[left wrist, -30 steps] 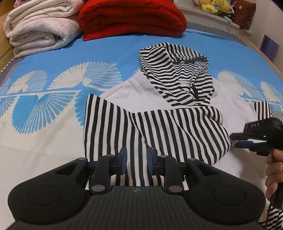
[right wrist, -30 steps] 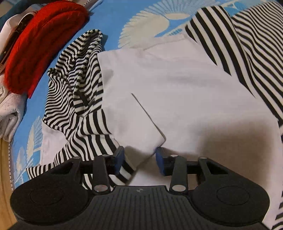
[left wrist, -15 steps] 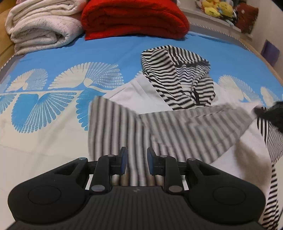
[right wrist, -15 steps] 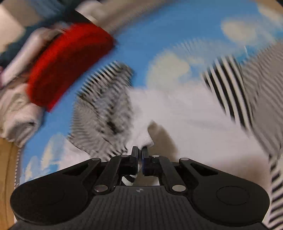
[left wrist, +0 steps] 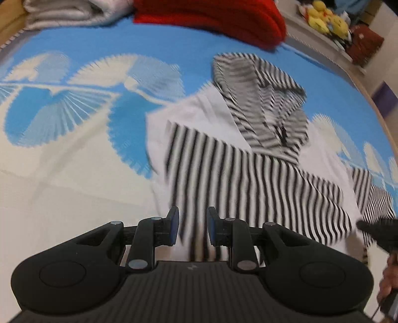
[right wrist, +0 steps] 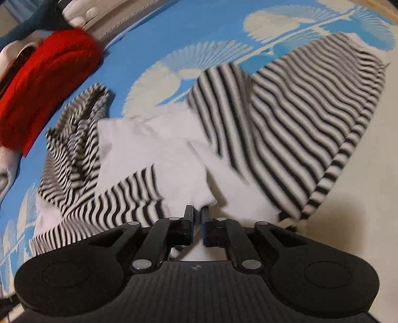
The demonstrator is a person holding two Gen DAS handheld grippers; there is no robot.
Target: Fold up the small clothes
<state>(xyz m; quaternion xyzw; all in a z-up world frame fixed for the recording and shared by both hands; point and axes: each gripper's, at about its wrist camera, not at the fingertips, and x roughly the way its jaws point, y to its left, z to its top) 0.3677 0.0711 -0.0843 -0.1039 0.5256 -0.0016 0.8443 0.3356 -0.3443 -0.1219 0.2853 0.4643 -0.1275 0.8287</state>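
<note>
Right gripper point(right wrist: 197, 224) was pinched on the white hem corner of the hooded top point(right wrist: 174, 149), jaws nearly together after closing, then easing slightly. Left gripper point(left wrist: 191, 227) stood partly open, nothing between its pads, above the folded striped sleeve point(left wrist: 248, 188). The top lay spread on the blue patterned bedspread point(left wrist: 74, 82), hood point(left wrist: 263, 99) far. Red blanket point(left wrist: 211, 17) sat beyond.

Little white hoodie point(right wrist: 159, 149) with black-and-white striped hood point(left wrist: 263, 99) and sleeves, lying flat on the blue patterned bedspread point(left wrist: 74, 104). One striped sleeve point(left wrist: 236, 186) is folded across the front. The other side's white edge looks lifted, though it's blurry.
</note>
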